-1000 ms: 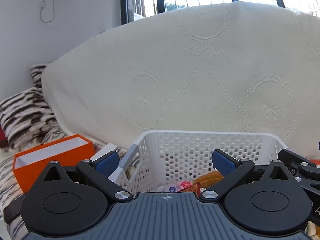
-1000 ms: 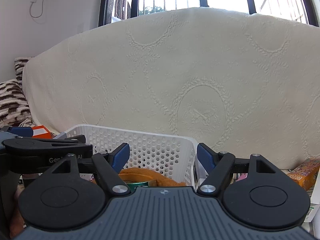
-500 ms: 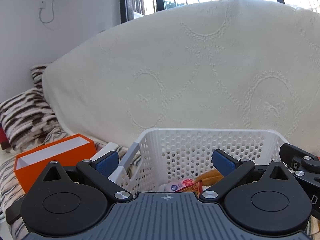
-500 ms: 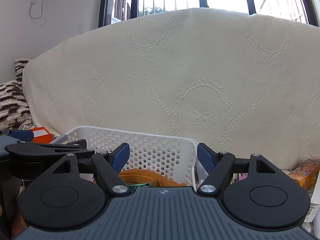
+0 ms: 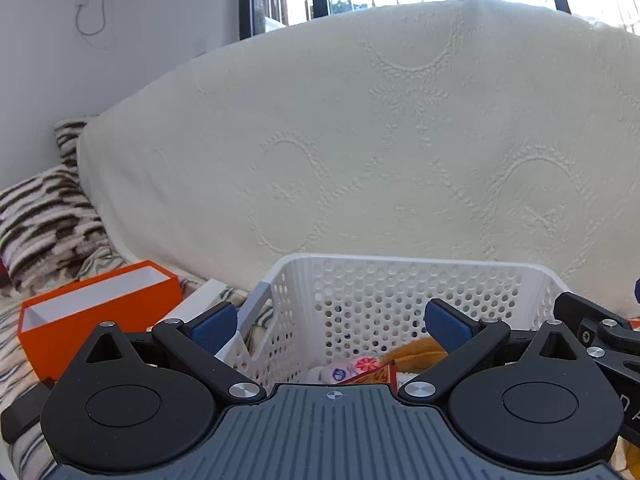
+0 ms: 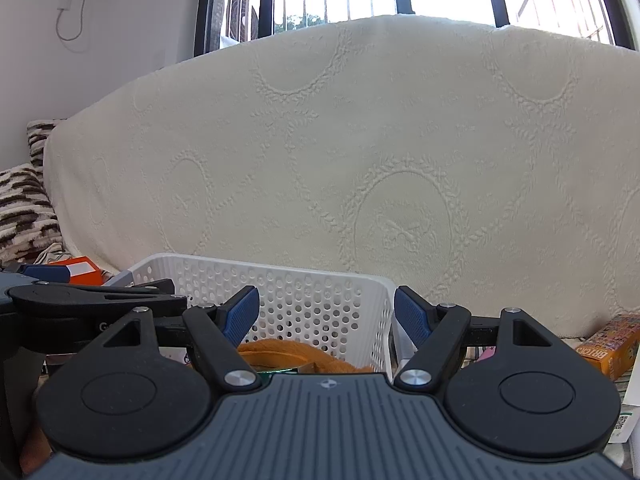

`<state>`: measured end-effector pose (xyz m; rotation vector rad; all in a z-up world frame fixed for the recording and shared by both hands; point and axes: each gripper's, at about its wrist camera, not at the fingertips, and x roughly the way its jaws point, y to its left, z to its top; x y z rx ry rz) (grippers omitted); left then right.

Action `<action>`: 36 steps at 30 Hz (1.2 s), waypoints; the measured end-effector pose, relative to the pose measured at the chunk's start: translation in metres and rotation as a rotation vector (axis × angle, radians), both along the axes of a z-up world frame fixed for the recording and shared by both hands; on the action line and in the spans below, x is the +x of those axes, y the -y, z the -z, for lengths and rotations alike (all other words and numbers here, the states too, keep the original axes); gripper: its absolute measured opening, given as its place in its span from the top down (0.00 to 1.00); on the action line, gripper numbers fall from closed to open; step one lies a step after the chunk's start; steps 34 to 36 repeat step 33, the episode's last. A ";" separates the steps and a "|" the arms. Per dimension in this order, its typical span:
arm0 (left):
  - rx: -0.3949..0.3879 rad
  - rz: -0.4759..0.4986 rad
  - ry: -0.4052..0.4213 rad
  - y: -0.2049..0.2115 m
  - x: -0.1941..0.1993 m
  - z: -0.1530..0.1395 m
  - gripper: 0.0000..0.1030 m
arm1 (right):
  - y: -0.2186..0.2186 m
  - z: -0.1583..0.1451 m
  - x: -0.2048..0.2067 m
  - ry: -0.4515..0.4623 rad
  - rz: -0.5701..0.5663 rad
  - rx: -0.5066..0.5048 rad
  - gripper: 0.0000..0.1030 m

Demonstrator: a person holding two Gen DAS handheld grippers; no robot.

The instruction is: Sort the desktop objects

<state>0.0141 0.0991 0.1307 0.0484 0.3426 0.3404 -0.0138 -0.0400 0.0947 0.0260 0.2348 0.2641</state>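
Note:
A white perforated basket stands in front of both grippers. Inside it lie a small white packet, a red-and-white candy, a red box corner and an orange soft item. My left gripper hovers open over the basket's near left side, with nothing between its blue pads. My right gripper is open too, near the basket's right wall, and holds nothing. Each gripper shows at the edge of the other's view.
An open orange box with a white inside sits left of the basket, and a white flat box lies between them. An orange "Bricks" carton lies to the right. A cream quilted mattress stands upright behind, and striped pillows lie at the left.

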 end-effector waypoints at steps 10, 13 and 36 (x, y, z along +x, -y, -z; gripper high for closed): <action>0.018 0.013 0.000 -0.001 -0.002 0.001 0.00 | 0.000 0.000 -0.001 0.001 0.011 0.007 0.23; 0.024 0.015 0.004 0.001 -0.003 0.000 0.00 | 0.001 -0.002 -0.002 0.010 0.014 0.016 0.22; -0.018 0.058 -0.001 0.006 -0.018 -0.008 0.00 | 0.014 -0.012 -0.023 0.029 0.029 0.046 0.21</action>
